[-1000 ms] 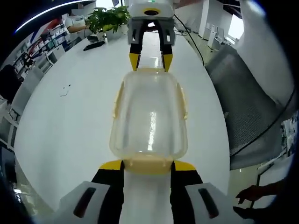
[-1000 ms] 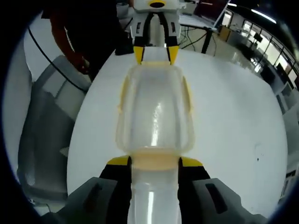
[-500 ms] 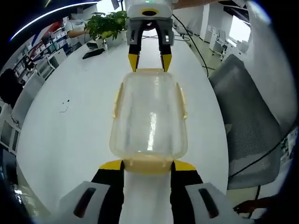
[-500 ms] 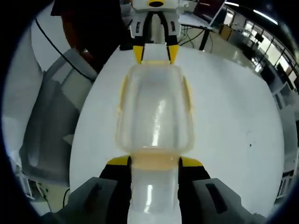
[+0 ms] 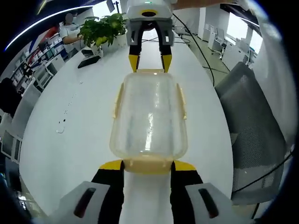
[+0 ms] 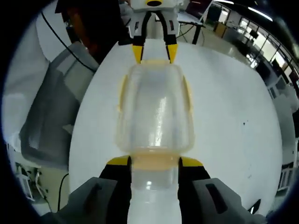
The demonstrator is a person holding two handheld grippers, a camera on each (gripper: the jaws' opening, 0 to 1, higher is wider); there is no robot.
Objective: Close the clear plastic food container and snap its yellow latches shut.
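Fingers of my left gripper (image 5: 147, 164) are standing one on each side of the near end latch of the clear rounded-rectangular plastic food container (image 5: 148, 116). Their yellow-tipped black fingers (image 5: 111, 165) are flanking the pale yellow end tab, but I cannot tell whether they are actually clamping it or just bracketing it. My right gripper (image 6: 154, 162) is doing the same at the opposite end; in the left gripper view it is showing at the far end (image 5: 150, 62), yellow tips just beside the rim.

Reason for the arrangement, as I judge it: bracing the box from both ends is keeping it from sliding on the smooth white round surface (image 5: 60, 107) while the end latches are being pressed down.

Container is sitting mid-surface, between the two grippers, with its lid appearing to be on. Material is translucent, glossy plastic with soft rounded corners, catching a bright highlight along the middle. Thin yellow side latches (image 5: 117, 100) are lying flat along the long edges, apparently folded down, though seating is hard to confirm.

A grey mesh chair (image 5: 254, 121) is standing just beside the surface, and a green potted plant (image 5: 100, 29) is sitting at the far edge.
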